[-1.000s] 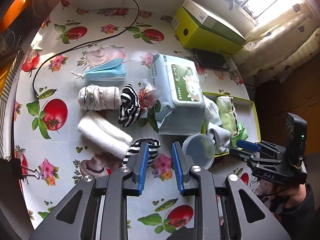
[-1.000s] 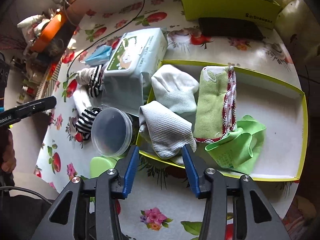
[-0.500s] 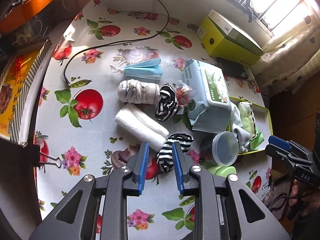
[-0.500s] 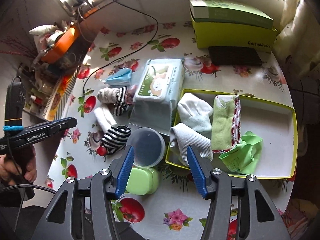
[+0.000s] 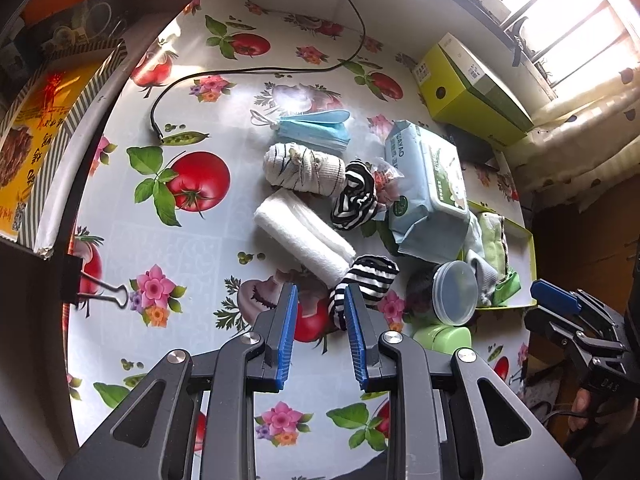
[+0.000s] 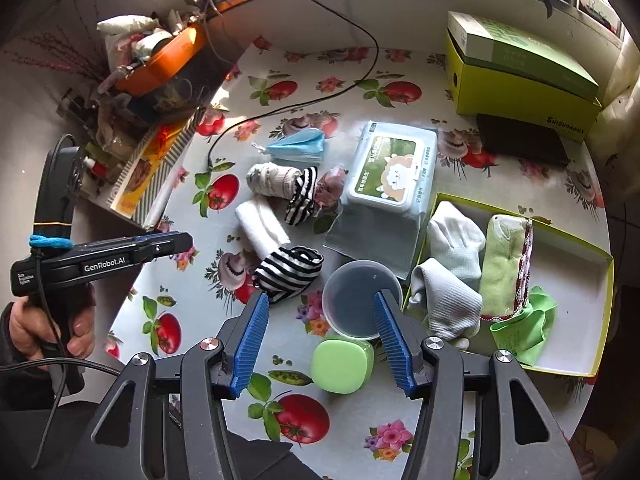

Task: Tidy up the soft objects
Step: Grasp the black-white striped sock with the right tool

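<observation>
The task looks about half done, judging from how the things lie. In the yellow-green tray [image 6: 568, 240], at about 3 o'clock on the tabletop [image 6: 360, 92], four soft things are already placed: two white socks [image 6: 454, 236], a folded green towel [image 6: 502, 264] and a crumpled green cloth [image 6: 524, 328]. Outside the tray, around 10 o'clock from it, several things wait: a striped sock [image 6: 288, 270] near the clear lid [image 6: 356, 300], a rolled white towel [image 6: 262, 228], a second striped sock [image 6: 302, 196], a pale sock bundle [image 6: 268, 178] and a blue face mask [image 6: 298, 146]. The pack of wipes [image 6: 390, 176] lies just beside the tray. The left hand-held gripper [image 5: 318, 332] is partly spread and empty, hanging over the near striped sock, which I judge to be the next thing to take. The right hand-held gripper [image 6: 318, 344] is spread wide and also holds nothing.
</observation>
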Motion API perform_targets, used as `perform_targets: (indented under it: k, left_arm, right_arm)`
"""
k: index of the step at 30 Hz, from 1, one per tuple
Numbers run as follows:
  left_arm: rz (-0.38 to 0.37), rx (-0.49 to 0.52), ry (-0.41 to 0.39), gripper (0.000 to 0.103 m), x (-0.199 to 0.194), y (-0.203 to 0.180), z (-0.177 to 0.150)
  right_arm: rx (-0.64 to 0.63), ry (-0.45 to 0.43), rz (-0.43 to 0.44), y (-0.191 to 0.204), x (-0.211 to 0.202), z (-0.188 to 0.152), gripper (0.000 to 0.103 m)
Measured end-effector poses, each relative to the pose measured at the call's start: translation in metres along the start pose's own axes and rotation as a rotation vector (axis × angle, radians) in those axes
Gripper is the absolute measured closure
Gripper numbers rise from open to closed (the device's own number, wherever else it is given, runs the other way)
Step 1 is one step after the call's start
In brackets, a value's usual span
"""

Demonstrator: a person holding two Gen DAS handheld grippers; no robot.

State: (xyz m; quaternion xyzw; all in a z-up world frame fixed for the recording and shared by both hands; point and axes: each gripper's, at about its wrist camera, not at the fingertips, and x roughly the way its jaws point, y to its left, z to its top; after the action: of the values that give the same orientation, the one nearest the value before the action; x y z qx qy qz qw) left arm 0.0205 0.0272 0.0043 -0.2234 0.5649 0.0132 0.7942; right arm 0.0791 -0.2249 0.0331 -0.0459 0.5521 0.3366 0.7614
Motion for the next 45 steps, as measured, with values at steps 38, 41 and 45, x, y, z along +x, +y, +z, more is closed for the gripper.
perform_targets:
  k: [38, 41, 45]
  left_arm:
    - [-0.019, -0.173, 0.041, 0.078, 0.032, 0.068, 0.017]
    - [-0.031, -0.177, 0.049, 0.078, 0.035, 0.068, 0.016]
    - [-0.059, -0.182, 0.064, 0.078, 0.040, 0.064, 0.016]
  right_arm:
    - [-0.288, 0.374, -0.087, 0.067, 0.181, 0.026, 0.061]
    - [-0.303, 0.367, -0.092, 0.067, 0.181, 0.023, 0.082]
    - [-0.300, 0.321, -0.080, 0.065, 0.161, 0.024, 0.093]
